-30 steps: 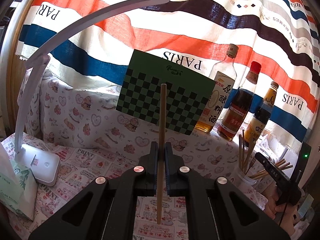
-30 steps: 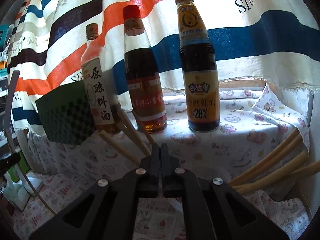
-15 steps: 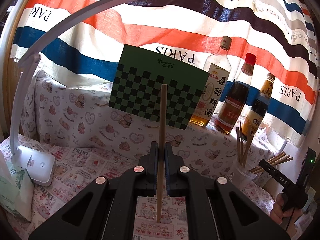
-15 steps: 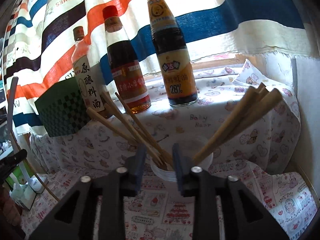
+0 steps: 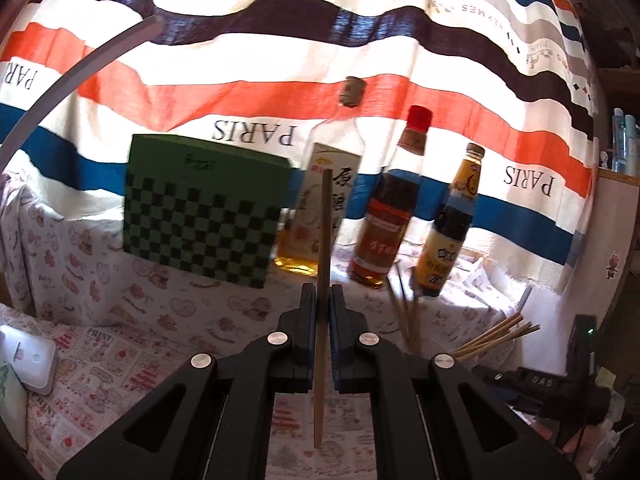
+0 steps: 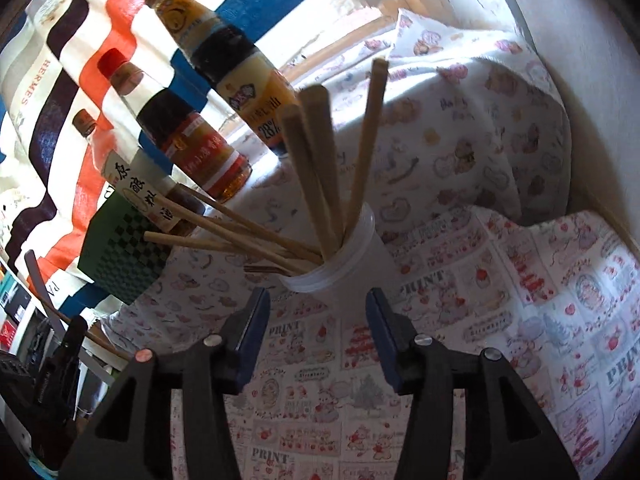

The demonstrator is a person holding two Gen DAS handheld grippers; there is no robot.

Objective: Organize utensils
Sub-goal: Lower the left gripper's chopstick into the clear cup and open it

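Observation:
My left gripper (image 5: 322, 300) is shut on one wooden chopstick (image 5: 323, 264) and holds it upright above the patterned tablecloth. Several more chopsticks (image 5: 404, 312) stand to its right. In the right wrist view my right gripper (image 6: 318, 308) is open and empty, just in front of a clear plastic cup (image 6: 344, 256) that holds several chopsticks (image 6: 312, 168) fanned out. The cup's rim sits just beyond and between the fingertips. The left gripper with its chopstick shows at the left edge (image 6: 60, 356).
Three sauce bottles (image 5: 384, 208) and a green checkered board (image 5: 200, 212) stand on the raised ledge at the back. A white lamp base (image 5: 28, 364) sits at the left. A striped curtain hangs behind.
My right gripper has opened wide, pulled back and tilted, so the cup now shows in front of it. My left gripper has swung right toward the bottles, chopstick still held.

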